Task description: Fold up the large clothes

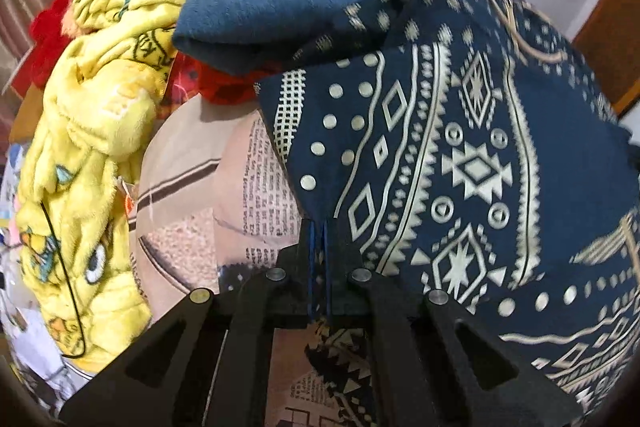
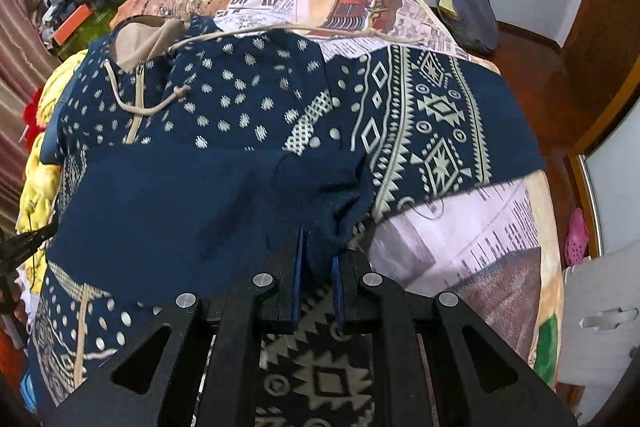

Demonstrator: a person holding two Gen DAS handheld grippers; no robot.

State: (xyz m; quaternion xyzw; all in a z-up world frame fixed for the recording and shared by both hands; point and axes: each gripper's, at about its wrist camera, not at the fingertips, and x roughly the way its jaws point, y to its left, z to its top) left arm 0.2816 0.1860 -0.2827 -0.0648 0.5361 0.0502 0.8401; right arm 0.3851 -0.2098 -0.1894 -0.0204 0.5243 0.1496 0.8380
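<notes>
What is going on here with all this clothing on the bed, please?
A person is folding a navy patterned hoodie on the bed with two handheld tongs. The left tongs are shut on its patterned edge; the right tongs pinch a bunched navy fold. A yellow plush blanket is heaped beside it.

hoodie (image 2: 224, 163): dark blue, cream dots, diamonds, zigzags | blanket (image 1: 92, 155) left of hoodie: yellow, cartoon faces | bedsheet (image 2: 472, 239) under hoodie: newspaper print, orange truck | gripper pads (image 2: 298, 279): blue
</notes>
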